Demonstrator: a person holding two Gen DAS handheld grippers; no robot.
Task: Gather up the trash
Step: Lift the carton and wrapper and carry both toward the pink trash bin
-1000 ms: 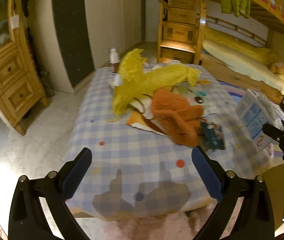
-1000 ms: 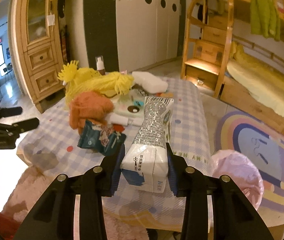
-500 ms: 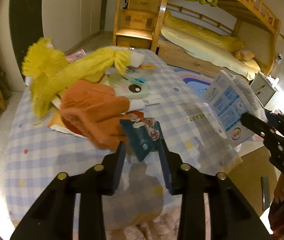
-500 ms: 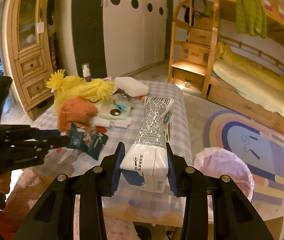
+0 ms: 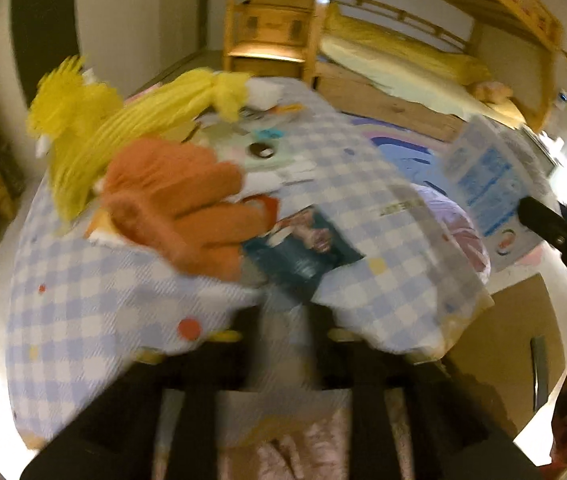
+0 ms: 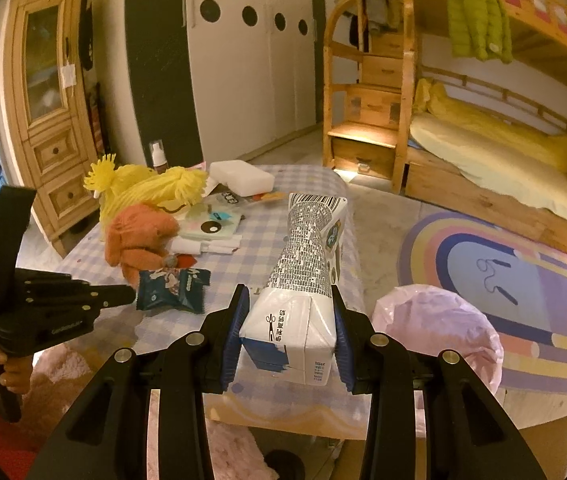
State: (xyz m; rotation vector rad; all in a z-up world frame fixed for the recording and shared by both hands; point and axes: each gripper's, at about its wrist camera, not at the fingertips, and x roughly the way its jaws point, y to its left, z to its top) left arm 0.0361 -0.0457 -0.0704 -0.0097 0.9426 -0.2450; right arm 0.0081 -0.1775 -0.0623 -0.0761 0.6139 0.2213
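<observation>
A dark blue snack wrapper (image 5: 303,256) (image 6: 171,290) lies on the checked table (image 5: 83,300) beside an orange plush toy (image 5: 179,208). My left gripper (image 5: 289,312) (image 6: 123,296) points down at the wrapper's near edge. Its jaws are opening, the view is blurred, and the pads do not visibly press the wrapper. My right gripper (image 6: 289,332) is shut on a white and blue milk carton (image 6: 303,280) (image 5: 483,176). It holds the carton above the table's corner, next to a bin lined with a pink bag (image 6: 435,328).
A yellow yarn toy (image 6: 151,188), papers, a white box (image 6: 241,176) and a small bottle (image 6: 158,156) share the table. A cardboard box (image 5: 511,340) stands on the floor by the table. A striped rug (image 6: 523,280) and a bunk bed lie beyond.
My left gripper swung right and down from the table's front edge to the blue wrapper and narrowed its jaws. The right gripper drifted sideways, still gripping the carton.
</observation>
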